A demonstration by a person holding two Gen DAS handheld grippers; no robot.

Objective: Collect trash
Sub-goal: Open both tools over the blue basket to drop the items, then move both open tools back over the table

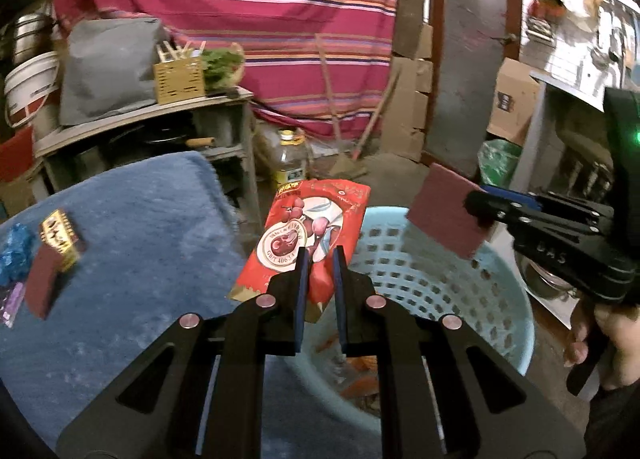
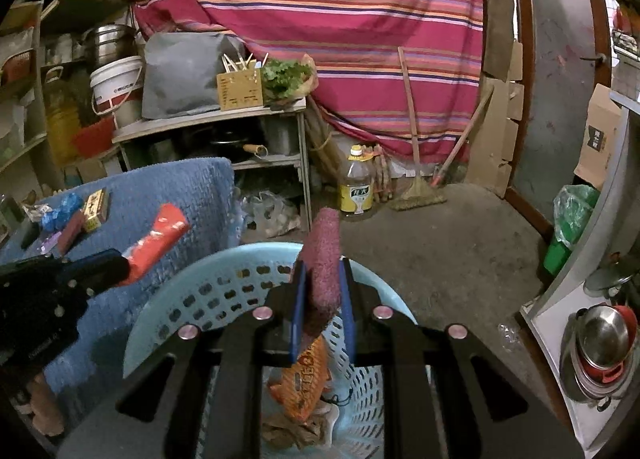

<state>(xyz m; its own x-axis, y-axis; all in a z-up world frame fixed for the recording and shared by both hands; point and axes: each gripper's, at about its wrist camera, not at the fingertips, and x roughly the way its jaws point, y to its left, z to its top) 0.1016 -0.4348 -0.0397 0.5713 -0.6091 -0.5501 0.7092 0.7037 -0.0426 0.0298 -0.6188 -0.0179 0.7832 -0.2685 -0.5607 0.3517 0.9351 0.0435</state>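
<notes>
My left gripper is shut on a red snack wrapper, which hangs over the near-left rim of a light blue perforated basket. My right gripper is shut on a maroon scouring pad above the same basket. An orange wrapper and other scraps lie inside it. Each view shows the other gripper with its load: the right gripper with the pad, the left gripper with the wrapper. On the blue cloth lie a gold box, another maroon pad and a crumpled blue wrapper.
A shelf table with a grey bag stands behind the blue cloth. On the concrete floor beyond the basket are an oil bottle and a broom. A green bag and stacked metal pots sit to the right. A striped curtain hangs behind.
</notes>
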